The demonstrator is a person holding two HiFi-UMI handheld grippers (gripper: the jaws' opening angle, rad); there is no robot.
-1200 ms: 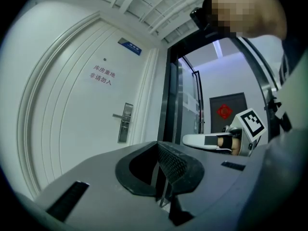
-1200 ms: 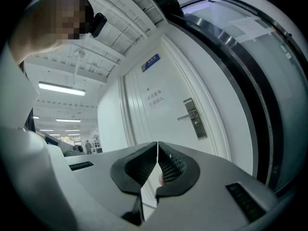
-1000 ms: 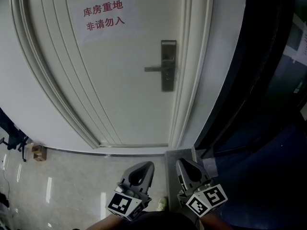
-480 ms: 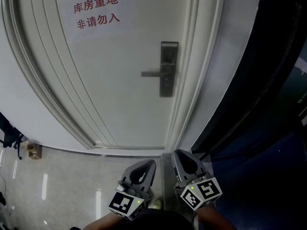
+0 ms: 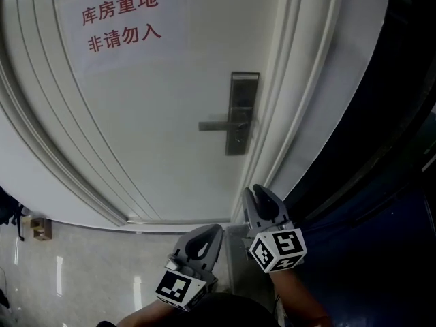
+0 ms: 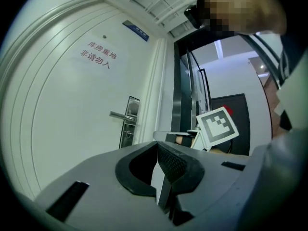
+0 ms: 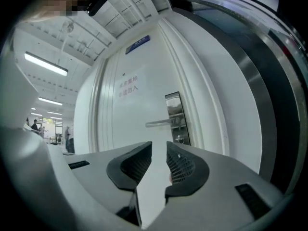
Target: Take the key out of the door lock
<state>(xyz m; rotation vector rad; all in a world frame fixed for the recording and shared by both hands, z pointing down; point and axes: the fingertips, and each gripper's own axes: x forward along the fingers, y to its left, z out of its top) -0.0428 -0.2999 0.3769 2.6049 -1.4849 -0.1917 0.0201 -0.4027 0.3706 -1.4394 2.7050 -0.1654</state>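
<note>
Head view: I see a smooth white panelled door (image 5: 163, 135) with a tall brushed-metal lock plate (image 5: 242, 111) and a straight lever (image 5: 216, 125). The grey left gripper (image 5: 210, 234) and right gripper (image 5: 257, 195) sit near me, well short of the door.

Left gripper view: its ribbed black pads are pressed together on nothing.

Right gripper view: the jaws have just been opening, leaving a narrow empty gap. Far ahead, the key (image 7: 179, 139) shows only as a small rounded metal nub under the lever.

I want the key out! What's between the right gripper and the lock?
Nothing: the right gripper view shows a bare stretch from the right gripper, its empty jaws just opening, to the lock.
</note>
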